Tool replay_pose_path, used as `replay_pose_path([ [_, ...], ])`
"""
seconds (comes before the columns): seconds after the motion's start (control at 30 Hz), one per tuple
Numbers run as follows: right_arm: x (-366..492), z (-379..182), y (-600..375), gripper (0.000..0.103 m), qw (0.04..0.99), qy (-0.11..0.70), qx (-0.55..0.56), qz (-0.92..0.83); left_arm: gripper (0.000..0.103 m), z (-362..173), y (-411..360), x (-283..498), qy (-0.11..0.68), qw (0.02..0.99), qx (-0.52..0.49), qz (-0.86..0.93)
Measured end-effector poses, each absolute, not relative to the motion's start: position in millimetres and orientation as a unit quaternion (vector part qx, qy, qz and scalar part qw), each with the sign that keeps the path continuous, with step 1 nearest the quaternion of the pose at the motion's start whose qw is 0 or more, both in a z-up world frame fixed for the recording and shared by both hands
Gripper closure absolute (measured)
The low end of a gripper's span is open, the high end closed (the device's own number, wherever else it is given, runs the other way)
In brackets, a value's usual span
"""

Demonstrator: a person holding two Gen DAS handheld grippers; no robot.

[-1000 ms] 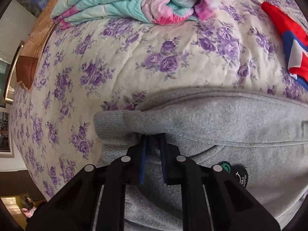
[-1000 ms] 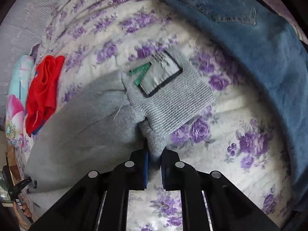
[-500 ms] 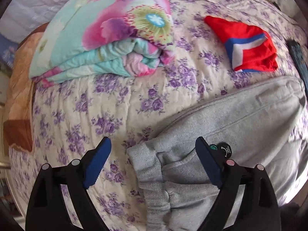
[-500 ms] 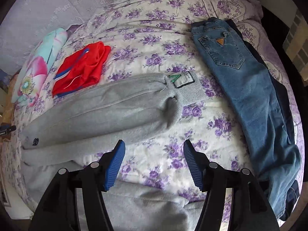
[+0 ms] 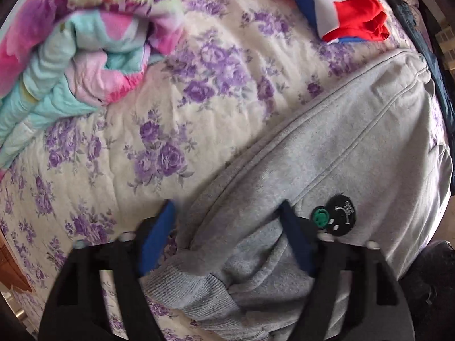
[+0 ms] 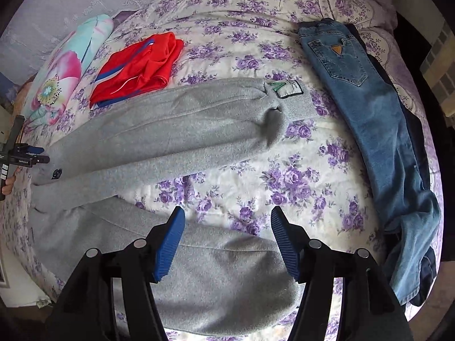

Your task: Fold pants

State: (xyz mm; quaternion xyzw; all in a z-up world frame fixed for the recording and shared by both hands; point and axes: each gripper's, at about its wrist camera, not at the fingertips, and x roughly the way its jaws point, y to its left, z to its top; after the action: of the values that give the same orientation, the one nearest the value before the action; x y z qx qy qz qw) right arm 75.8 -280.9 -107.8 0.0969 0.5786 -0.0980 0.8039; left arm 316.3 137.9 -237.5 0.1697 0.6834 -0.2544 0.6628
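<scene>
Both tongs are wide open and empty: left gripper [image 5: 227,233] straddles the waistband end, right gripper [image 6: 227,241] hovers above the near leg. The grey sweatpants [image 6: 170,130] lie spread on the floral bedspread [image 6: 298,176], legs splayed apart. Looks like we're between grabs, so next I'd pinch the near leg and lay it over the far one.

A bed [image 6: 298,187] with a white cover full of purple flowers holds the clothes. Gray pants [image 6: 170,130] lie across the middle. Red shorts [image 6: 136,68] and a folded flowery blanket [image 6: 62,74] lie behind them. Blue jeans [image 6: 369,113] lie on the right.
</scene>
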Motion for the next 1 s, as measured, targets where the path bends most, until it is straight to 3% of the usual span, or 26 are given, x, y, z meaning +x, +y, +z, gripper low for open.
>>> replay_pose_path([
  [0.03, 86.9, -106.1, -273.0, 0.040, 0.808, 0.578, 0.085, -0.081, 0.064, -238.0, 141.7, 317.8, 0.684, 0.665, 0.149, -0.258],
  [0.07, 99.6, -103.2, -262.9, 0.040, 0.813, 0.575, 0.073, -0.061, 0.082, -233.3, 145.1, 317.4, 0.677, 0.674, 0.135, -0.263],
  [0.1, 114.0, -99.7, -250.3, 0.040, 0.819, 0.569, 0.060, -0.035, 0.089, -228.3, 148.7, 315.8, 0.670, 0.680, 0.120, -0.271],
  [0.4, 268.4, -126.1, -99.6, 0.040, 0.789, 0.543, -0.090, 0.272, 0.092, -202.5, 158.2, 288.0, 0.634, 0.715, 0.107, -0.275],
  [0.67, 342.2, -191.8, -40.2, 0.042, 0.685, 0.611, -0.210, 0.336, 0.092, -187.8, 160.6, 292.8, 0.626, 0.721, 0.117, -0.271],
  [0.7, 344.3, -198.1, -41.0, 0.054, 0.680, 0.616, -0.214, 0.335, 0.092, -187.4, 160.6, 291.9, 0.626, 0.722, 0.117, -0.271],
  [0.73, 345.3, -204.4, -41.9, 0.089, 0.670, 0.626, -0.213, 0.338, 0.091, -187.6, 160.3, 291.4, 0.626, 0.722, 0.117, -0.270],
  [0.77, 344.3, -209.3, -43.1, 0.096, 0.660, 0.635, -0.210, 0.343, 0.091, -188.1, 160.2, 291.5, 0.627, 0.722, 0.116, -0.270],
  [1.0, 325.5, -141.8, -59.3, 0.097, 0.757, 0.550, -0.184, 0.303, 0.091, -172.0, 163.8, 289.4, 0.607, 0.746, 0.102, -0.252],
])
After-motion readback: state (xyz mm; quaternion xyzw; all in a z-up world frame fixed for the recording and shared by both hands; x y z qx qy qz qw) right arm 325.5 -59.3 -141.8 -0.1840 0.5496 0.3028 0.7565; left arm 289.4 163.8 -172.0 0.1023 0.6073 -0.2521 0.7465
